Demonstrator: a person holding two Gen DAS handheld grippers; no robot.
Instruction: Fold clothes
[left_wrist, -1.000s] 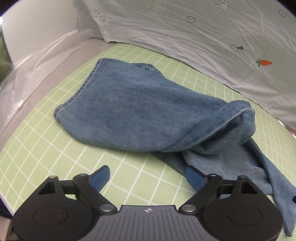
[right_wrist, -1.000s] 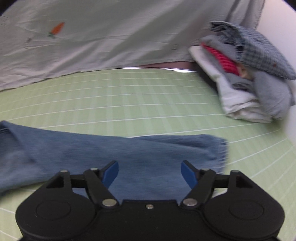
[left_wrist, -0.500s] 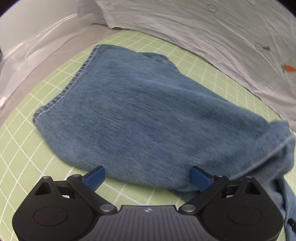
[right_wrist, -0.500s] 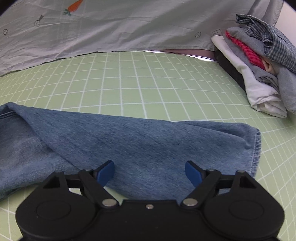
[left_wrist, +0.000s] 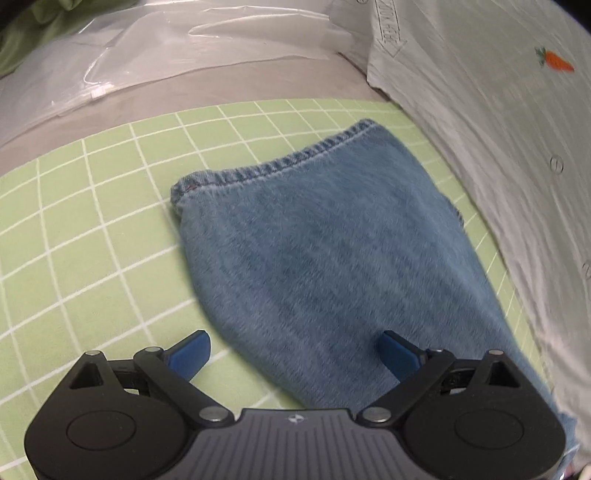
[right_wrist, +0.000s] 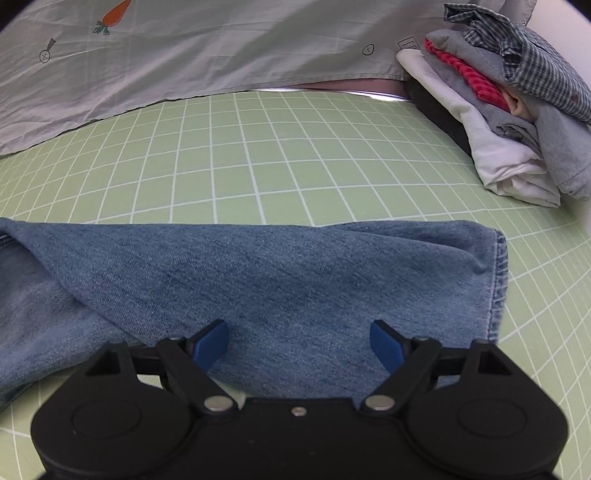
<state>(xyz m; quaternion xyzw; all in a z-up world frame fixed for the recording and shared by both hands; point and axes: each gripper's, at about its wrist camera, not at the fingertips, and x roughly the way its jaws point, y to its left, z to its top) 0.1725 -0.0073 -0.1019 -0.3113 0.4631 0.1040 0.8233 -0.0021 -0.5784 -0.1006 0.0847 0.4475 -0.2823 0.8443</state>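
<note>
- The blue denim jeans (left_wrist: 332, 258) lie flat on the tabletop covered by a light green cutting mat with a white grid (left_wrist: 92, 240); in the left wrist view a stitched hem runs across the far end of the cloth.
- The left gripper (left_wrist: 293, 350) hangs low over the near part of the jeans, its blue-tipped jaws wide apart; the left jaw sits over bare mat, the right one over denim. This view is a little blurred, so I cannot tell whether the tips touch the cloth.
- The right gripper (right_wrist: 299, 343) is over a folded denim leg (right_wrist: 295, 280) that runs across the view, with a hemmed end at the right. Its jaws are also spread wide, holding nothing, both above the denim.
- A pale grey sheet printed with small orange carrots (right_wrist: 221, 48) drapes along the far edge of the mat.
- A stack of folded clothes in white, grey, red and blue check (right_wrist: 509, 110) sits at the mat's far right, well apart from the jeans.
- Clear plastic sheeting (left_wrist: 166, 48) lies beyond the mat in the left wrist view.
</note>
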